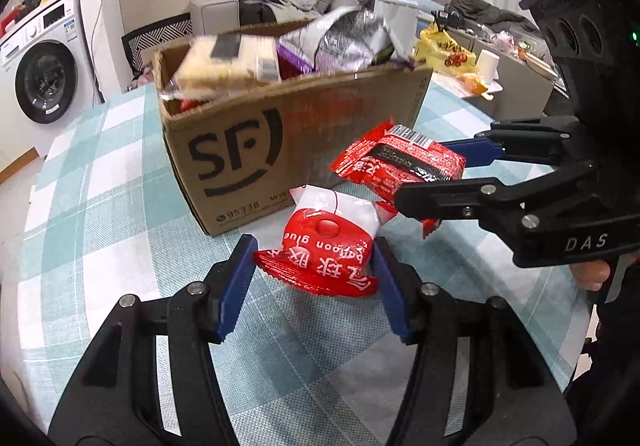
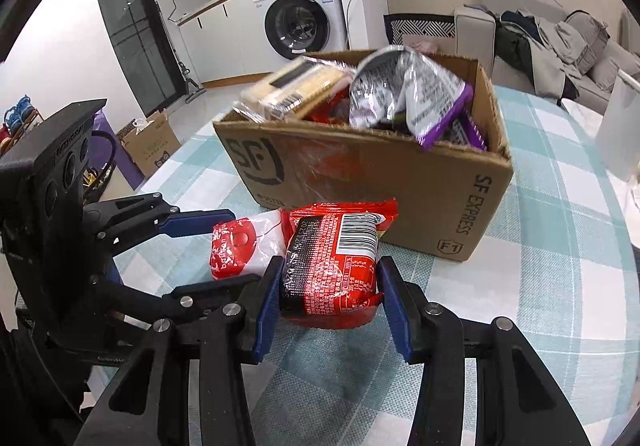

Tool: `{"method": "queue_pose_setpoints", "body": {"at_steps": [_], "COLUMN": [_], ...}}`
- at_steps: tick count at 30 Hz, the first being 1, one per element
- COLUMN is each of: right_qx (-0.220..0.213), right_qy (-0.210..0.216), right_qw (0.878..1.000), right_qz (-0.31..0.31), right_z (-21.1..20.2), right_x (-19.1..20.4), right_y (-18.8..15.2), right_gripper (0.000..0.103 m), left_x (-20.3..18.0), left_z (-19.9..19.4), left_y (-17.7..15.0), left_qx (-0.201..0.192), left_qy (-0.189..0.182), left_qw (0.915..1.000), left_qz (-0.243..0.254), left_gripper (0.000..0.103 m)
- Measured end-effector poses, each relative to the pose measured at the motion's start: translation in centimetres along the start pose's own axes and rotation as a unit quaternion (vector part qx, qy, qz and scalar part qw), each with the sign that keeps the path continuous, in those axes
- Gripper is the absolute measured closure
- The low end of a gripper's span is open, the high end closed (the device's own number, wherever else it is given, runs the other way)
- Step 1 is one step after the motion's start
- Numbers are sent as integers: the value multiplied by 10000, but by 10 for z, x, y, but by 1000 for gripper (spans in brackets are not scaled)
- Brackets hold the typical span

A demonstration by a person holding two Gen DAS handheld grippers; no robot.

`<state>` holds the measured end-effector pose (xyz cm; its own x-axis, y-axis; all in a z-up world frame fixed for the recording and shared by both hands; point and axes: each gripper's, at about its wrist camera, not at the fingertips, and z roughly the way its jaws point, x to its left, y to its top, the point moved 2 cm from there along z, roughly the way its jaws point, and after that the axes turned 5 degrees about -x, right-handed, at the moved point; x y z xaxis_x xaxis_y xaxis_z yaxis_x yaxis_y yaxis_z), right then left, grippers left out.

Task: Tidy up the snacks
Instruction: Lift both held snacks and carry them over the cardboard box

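Snacks in transit beside the cardboard box (image 1: 256,150): red-and-white packet (image 1: 326,246) pinched in the left claw (image 1: 314,278), red barcoded packet (image 2: 336,270) clamped in the right claw (image 2: 326,294), both just in front of the box's printed face, low over the checked tabletop (image 1: 100,182). Touching or nearly touching each other, right packet slightly nearer the box. Inside the box, already heaped above the rim: a pale biscuit pack (image 2: 288,90) toward the left end, a silver-and-purple bag (image 2: 404,94) toward the right.

Likely trouble, judged from here: little room left in the box, so a packet dropped on the heap could slide back out over the front wall. Two claws crowded together in front of the box, so a knock between them could loosen a grip. Slick, puffy wrappers held only by their edges, so a slip under a quick lift seems possible.
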<state>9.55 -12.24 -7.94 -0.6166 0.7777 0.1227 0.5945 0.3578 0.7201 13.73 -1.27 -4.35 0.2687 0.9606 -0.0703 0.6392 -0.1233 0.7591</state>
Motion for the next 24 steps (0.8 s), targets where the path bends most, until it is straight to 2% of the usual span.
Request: {"method": "queue_pose_setpoints", "body": {"at_steps": [24], "right_qx": [-671], "right_qy": [239], "right_qw": [9975], "right_qz": [12], "right_z": [-62], "right_x": [7], "right_y": [21], "right_gripper": [56], "left_x": [22], "left_z": [-86], "left_y": [28], "left_qx": [-818], "left_qy": [-20], "left_qw": [9958], "left_qz": [-404], "left_gripper": [48]}}
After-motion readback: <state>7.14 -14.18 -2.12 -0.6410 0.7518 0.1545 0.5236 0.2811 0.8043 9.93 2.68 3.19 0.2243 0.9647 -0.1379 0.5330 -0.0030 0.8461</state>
